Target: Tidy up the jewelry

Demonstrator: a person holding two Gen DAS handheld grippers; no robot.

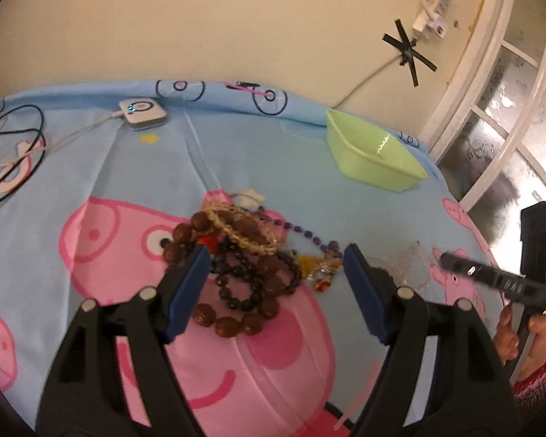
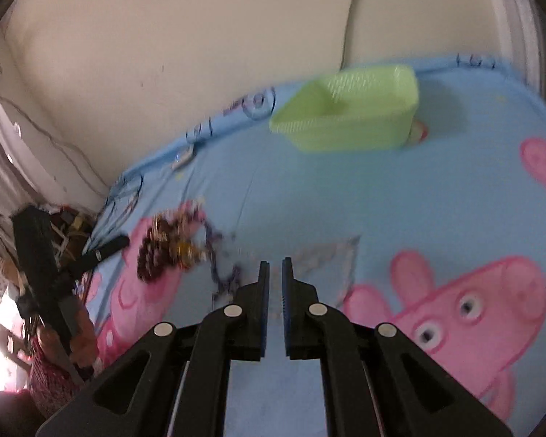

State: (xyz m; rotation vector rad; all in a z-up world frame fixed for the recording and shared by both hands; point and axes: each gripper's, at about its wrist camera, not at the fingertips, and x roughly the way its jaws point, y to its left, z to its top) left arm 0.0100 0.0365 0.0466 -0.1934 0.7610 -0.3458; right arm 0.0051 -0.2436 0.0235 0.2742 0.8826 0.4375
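Observation:
A tangled pile of jewelry (image 1: 244, 255), with brown, dark and yellow bead bracelets and a purple bead necklace (image 1: 309, 235), lies on the blue Peppa Pig sheet (image 1: 236, 153). My left gripper (image 1: 276, 255) is open, with its fingers on either side of the pile's near part. A green plastic basket (image 1: 375, 156) stands at the far right. In the blurred right wrist view, my right gripper (image 2: 276, 267) is nearly shut and holds nothing I can see. There the pile (image 2: 171, 244) lies to its left and the basket (image 2: 349, 109) stands ahead. A clear, pale piece (image 2: 327, 258) lies just beyond its fingertips.
A white device (image 1: 142, 113) with cables lies at the far left of the sheet. The wall runs behind the bed. A white-framed window (image 1: 509, 109) is on the right. The right gripper's body (image 1: 509, 284) shows at the left wrist view's right edge.

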